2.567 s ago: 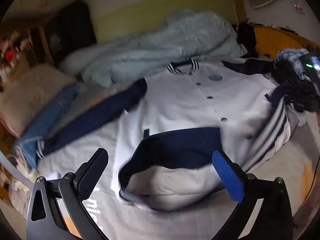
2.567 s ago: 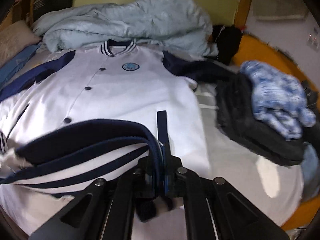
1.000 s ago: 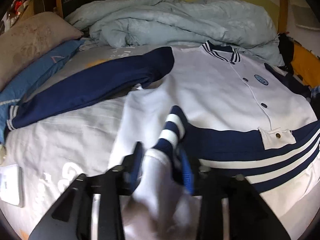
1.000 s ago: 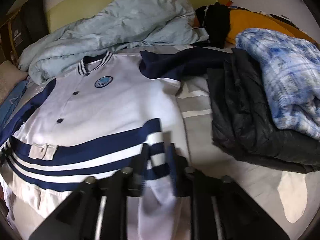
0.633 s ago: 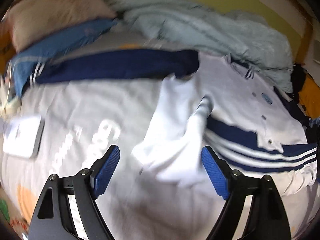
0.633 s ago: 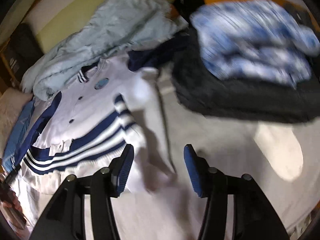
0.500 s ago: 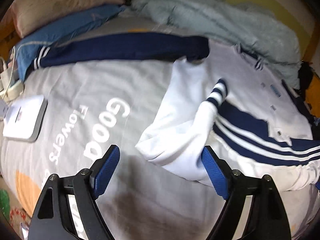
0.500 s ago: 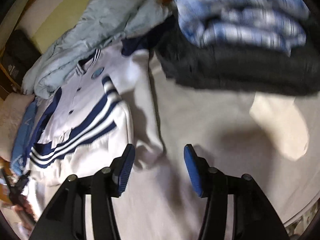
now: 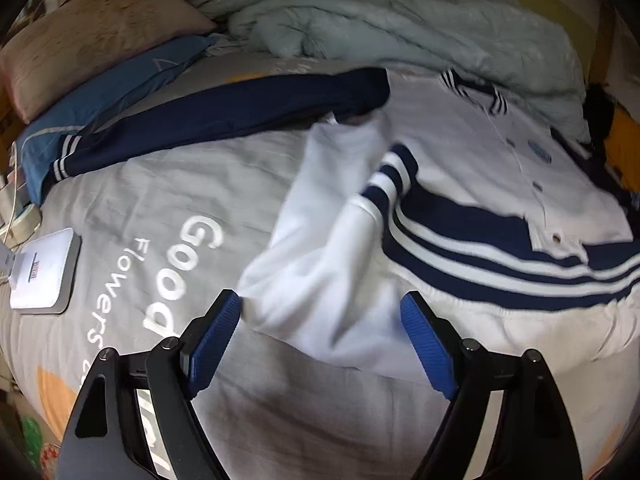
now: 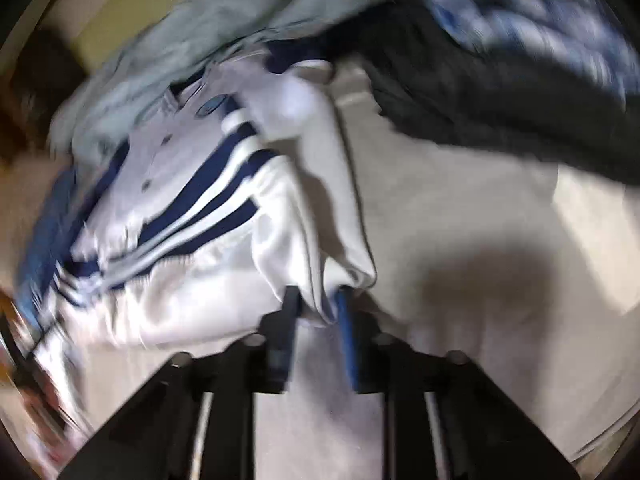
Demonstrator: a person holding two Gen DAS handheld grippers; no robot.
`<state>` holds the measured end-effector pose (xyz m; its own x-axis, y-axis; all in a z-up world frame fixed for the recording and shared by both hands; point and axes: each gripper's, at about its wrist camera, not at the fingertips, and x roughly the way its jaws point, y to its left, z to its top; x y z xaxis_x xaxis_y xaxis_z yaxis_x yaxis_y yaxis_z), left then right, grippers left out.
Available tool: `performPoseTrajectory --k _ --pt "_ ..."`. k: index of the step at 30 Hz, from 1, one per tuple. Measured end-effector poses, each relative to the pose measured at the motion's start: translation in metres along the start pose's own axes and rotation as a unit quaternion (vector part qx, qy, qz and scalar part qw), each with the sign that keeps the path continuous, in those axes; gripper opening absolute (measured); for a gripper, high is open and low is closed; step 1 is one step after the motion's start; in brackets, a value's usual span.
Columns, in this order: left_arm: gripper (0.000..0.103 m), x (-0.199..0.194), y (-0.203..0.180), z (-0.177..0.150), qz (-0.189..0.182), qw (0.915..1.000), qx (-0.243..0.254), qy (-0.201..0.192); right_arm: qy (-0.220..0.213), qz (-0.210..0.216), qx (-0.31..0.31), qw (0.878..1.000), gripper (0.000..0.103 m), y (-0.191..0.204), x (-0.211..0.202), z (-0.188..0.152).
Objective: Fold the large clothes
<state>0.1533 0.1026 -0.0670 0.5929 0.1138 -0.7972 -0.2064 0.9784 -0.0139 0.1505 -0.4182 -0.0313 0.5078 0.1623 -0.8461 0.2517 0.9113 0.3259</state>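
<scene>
Hovering with its blue pads spread wide and nothing between them, the left hand-held gripper (image 9: 320,340) faces the white fold of the jacket (image 9: 460,184). The right hand-held gripper (image 10: 316,312) has its fingers drawn close around a white corner of the same jacket (image 10: 192,208), though blur hides how firmly. The jacket lies on the bed's grey sheet (image 9: 132,208), hem turned up, 1 navy sleeve (image 9: 224,116) stretched toward a blue pillow (image 9: 120,88). A pale quilt (image 9: 380,16) is heaped behind.
</scene>
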Motion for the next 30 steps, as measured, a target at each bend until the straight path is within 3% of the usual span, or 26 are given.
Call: performPoseTrajectory --k 2,4,5,7,11,17,18,20,21,22,24,25,26,28,30 --pt "0.081 0.002 -0.005 -0.001 0.015 0.9998 0.013 -0.002 -0.028 0.008 -0.009 1.000 0.004 0.001 -0.012 0.003" --pt "0.081 0.001 -0.006 -0.001 0.027 0.9994 0.018 -0.008 -0.102 -0.019 -0.026 0.994 0.004 0.005 -0.038 0.005" --pt "0.081 0.000 -0.006 0.000 0.028 0.9994 0.017 -0.008 -0.139 -0.012 -0.033 0.990 0.003 0.006 -0.053 0.007" --pt "0.081 0.002 -0.003 0.000 0.027 0.9996 0.010 -0.001 -0.136 0.017 -0.024 0.990 0.003 -0.002 -0.059 0.014" --pt "0.081 -0.003 -0.002 0.002 0.030 0.9993 0.012 -0.020 -0.020 -0.079 0.009 0.997 0.003 -0.023 -0.003 0.015" --pt "0.081 -0.035 -0.007 0.005 0.010 0.9956 0.031 -0.088 -0.104 -0.131 -0.068 0.984 0.006 0.014 -0.031 0.008" --pt "0.081 -0.039 -0.008 0.005 -0.004 0.9951 0.032 -0.094 -0.113 -0.134 -0.070 0.982 0.011 0.016 -0.034 0.006" --pt "0.082 -0.044 -0.010 0.005 -0.043 0.9939 0.028 -0.098 -0.141 -0.147 -0.081 0.976 0.033 0.019 -0.044 0.003" --pt "0.084 -0.046 -0.010 0.005 -0.067 0.9926 0.025 -0.098 -0.152 -0.148 -0.083 0.974 0.057 0.022 -0.047 0.004" --pt "0.086 -0.048 -0.012 0.005 -0.090 0.9908 0.026 -0.097 -0.164 -0.146 -0.084 0.972 0.067 0.023 -0.051 0.003" --pt "0.090 -0.051 -0.020 0.004 -0.116 0.9874 0.042 -0.099 -0.185 -0.126 -0.086 0.971 0.070 0.027 -0.057 0.008" --pt "0.090 -0.054 -0.024 0.002 -0.116 0.9861 0.054 -0.106 -0.186 -0.113 -0.088 0.972 0.080 0.029 -0.058 0.009" --pt "0.093 -0.057 -0.031 0.000 -0.114 0.9847 0.068 -0.113 -0.189 -0.095 -0.091 0.973 0.091 0.033 -0.058 0.008" --pt "0.102 -0.062 -0.042 -0.004 -0.102 0.9827 0.094 -0.123 -0.199 -0.082 -0.093 0.972 0.095 0.040 -0.057 0.004" --pt "0.103 -0.063 -0.050 -0.007 -0.089 0.9818 0.101 -0.134 -0.202 -0.079 -0.103 0.971 0.103 0.051 -0.056 -0.001"
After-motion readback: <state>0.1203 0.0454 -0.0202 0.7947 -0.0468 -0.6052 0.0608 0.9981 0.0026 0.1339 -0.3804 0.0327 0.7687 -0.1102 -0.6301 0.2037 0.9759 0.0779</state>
